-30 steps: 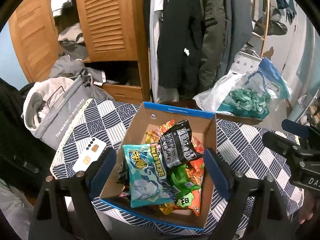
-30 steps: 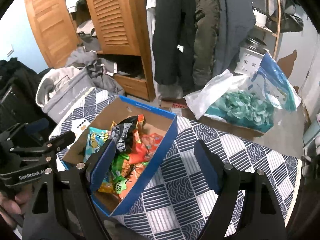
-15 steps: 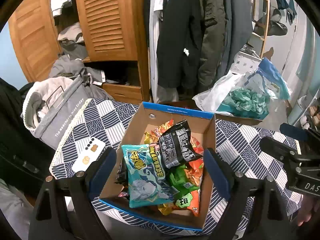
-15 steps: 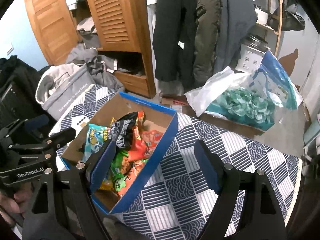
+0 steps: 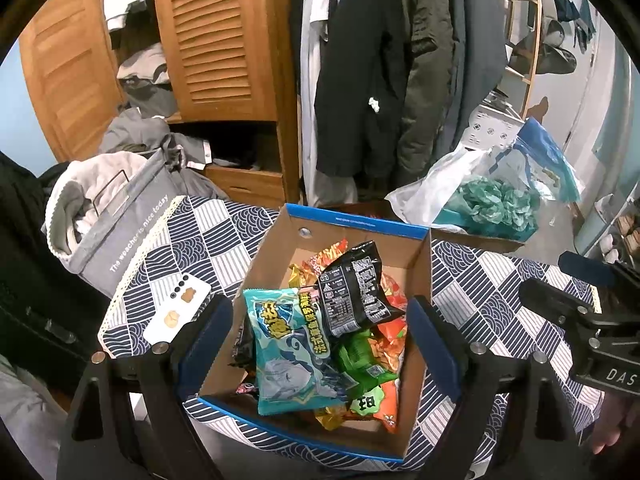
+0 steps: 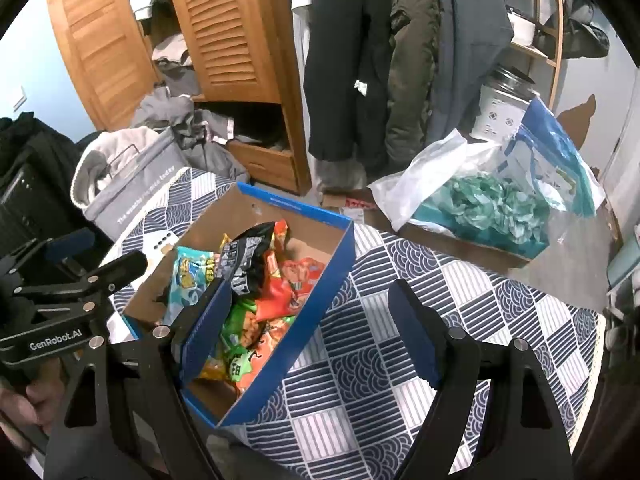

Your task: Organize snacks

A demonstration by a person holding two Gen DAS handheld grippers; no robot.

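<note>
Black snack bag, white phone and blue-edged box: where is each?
Black snack bag (image 5: 354,292): left wrist view, middle of its printed back.
White phone (image 5: 176,314): left wrist view, its back, below the lenses.
Box (image 5: 356,222): left wrist view, far blue rim.

Black left gripper, blue-padded fingers, silver screws.

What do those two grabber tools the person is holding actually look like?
Both are black frames of angular struts joined by silver bolts. Each left gripper and right gripper ends in two jaws faced with flat dark-blue pads. White lettering marks the sides: "GenRobot.AI" on the left one, seen from the right wrist camera, and "DAS" on the right. No cables or sleeves show.
</note>
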